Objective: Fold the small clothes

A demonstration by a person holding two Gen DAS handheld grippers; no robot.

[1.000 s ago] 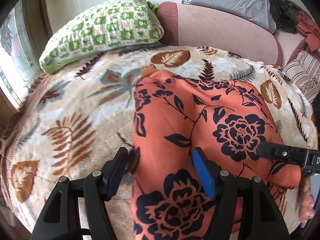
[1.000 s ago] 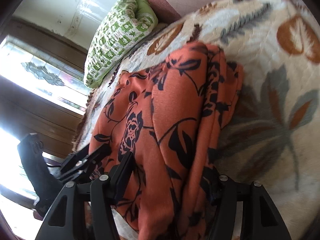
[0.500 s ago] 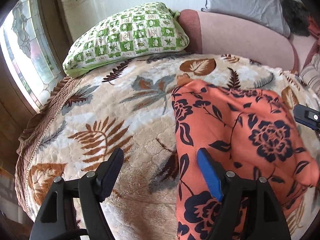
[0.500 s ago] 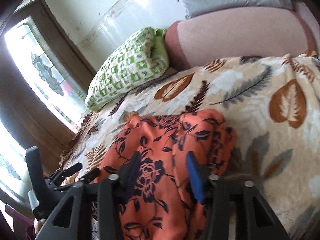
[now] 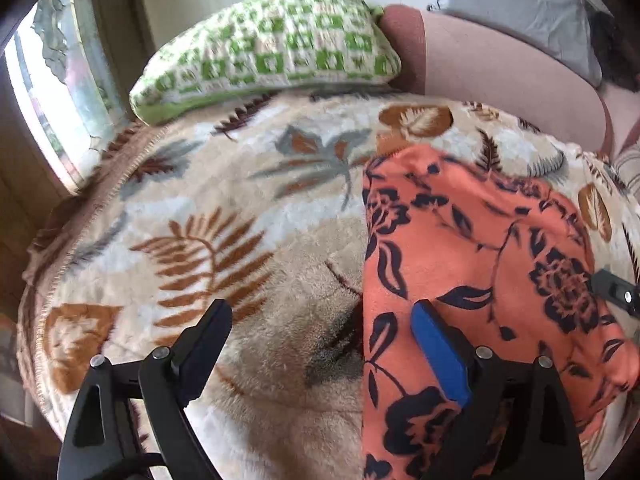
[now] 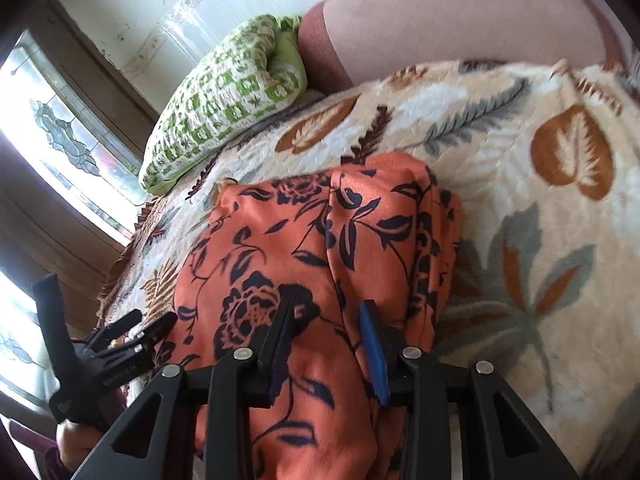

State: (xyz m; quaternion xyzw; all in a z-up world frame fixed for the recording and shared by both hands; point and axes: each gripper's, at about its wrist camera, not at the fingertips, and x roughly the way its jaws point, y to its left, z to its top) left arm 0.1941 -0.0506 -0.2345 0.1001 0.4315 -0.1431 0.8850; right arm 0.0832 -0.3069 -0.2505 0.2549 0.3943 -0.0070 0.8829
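An orange garment with dark blue flowers (image 5: 480,248) lies folded on a leaf-patterned blanket (image 5: 224,232). It also shows in the right wrist view (image 6: 312,248), with layered folds along its right edge. My left gripper (image 5: 320,344) is open and empty, hovering over the garment's left edge. My right gripper (image 6: 326,340) is partly open and empty above the garment's near end. The left gripper shows at the lower left of the right wrist view (image 6: 132,332).
A green-and-white checked pillow (image 5: 272,52) lies at the blanket's far side by a window (image 5: 44,92). A pink padded headboard (image 5: 500,64) runs behind, with a grey pillow (image 5: 520,4) on it. The blanket edge (image 5: 44,264) drops off at the left.
Both grippers have pulled back and up from the garment. The right gripper's jaws have narrowed. The left gripper has shifted left, off the garment's middle to its left edge.
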